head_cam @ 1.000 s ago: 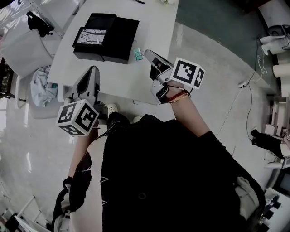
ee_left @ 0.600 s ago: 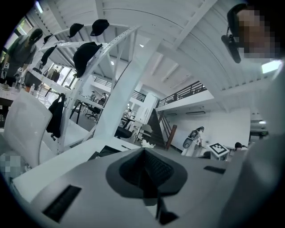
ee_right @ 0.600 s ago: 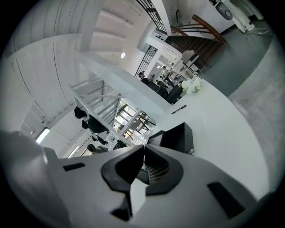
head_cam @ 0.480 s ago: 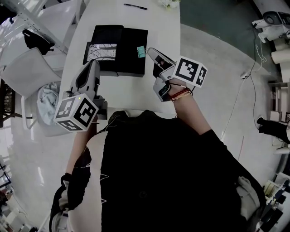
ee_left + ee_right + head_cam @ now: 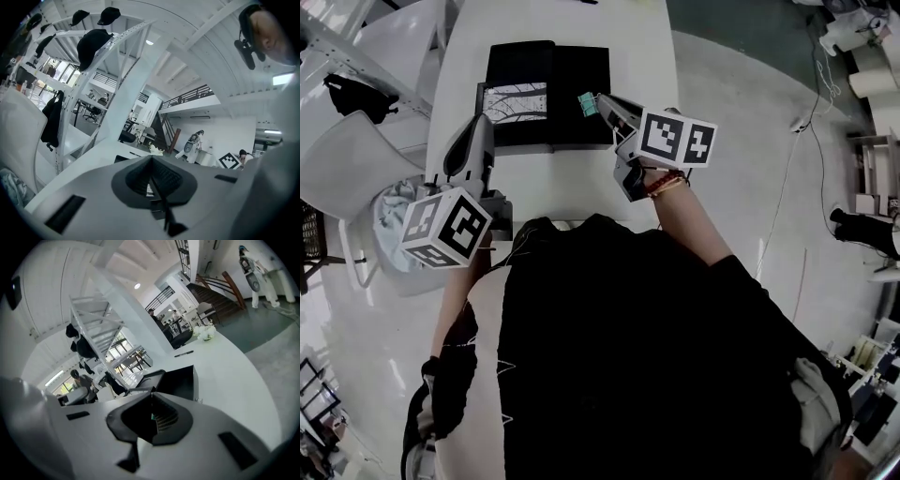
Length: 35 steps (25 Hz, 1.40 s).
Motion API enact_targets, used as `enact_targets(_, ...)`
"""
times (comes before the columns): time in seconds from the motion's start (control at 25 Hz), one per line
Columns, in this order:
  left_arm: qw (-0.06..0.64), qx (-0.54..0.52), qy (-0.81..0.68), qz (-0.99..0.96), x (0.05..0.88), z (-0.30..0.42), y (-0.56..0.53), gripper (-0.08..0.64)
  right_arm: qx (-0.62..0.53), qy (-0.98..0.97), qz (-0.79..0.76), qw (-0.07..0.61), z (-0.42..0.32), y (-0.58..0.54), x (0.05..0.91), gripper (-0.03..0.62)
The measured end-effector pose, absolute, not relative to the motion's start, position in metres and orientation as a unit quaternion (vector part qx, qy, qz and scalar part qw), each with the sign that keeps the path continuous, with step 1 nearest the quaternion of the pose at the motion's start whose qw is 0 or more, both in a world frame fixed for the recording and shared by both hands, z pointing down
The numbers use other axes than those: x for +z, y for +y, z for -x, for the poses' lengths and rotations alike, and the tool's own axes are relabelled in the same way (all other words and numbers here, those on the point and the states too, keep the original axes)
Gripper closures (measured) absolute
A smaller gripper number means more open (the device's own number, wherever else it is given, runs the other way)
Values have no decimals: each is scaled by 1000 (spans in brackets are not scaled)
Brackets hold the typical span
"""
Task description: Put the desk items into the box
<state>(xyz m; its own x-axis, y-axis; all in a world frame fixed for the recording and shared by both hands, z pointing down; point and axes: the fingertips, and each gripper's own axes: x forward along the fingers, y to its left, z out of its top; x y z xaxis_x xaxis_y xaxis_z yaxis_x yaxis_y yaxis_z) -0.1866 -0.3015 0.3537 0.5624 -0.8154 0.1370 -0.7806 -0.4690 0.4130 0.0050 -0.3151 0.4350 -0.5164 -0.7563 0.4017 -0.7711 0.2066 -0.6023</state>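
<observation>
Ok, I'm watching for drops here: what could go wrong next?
The clip is pinched only at the tip of the right tongs, so it may slip out. It sits near the right side of the box; let go now, it could strike the rim or land on the table.

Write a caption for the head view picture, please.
Right tool holds a teal binder clip at the black box on the white table.

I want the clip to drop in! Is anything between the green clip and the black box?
Nothing visible is in the way. The right gripper holds the green clip right at the edge of the black box, with no object between them.
</observation>
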Motion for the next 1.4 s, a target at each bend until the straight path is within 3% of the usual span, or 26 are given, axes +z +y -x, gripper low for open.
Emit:
enact_targets(0.52, 229, -56, -473, -849, 354, 219, -312, 549, 333, -781, -465, 251, 20, -311, 480, 581)
enact_targets(1.0, 238, -66, -490, -836, 359, 239, -326, 549, 318, -777, -392, 376, 42, -308, 507, 580)
enact_targets(1.4, 243, -71, -498, -829, 363, 250, -334, 549, 316, -774, -374, 403, 47, -313, 515, 580)
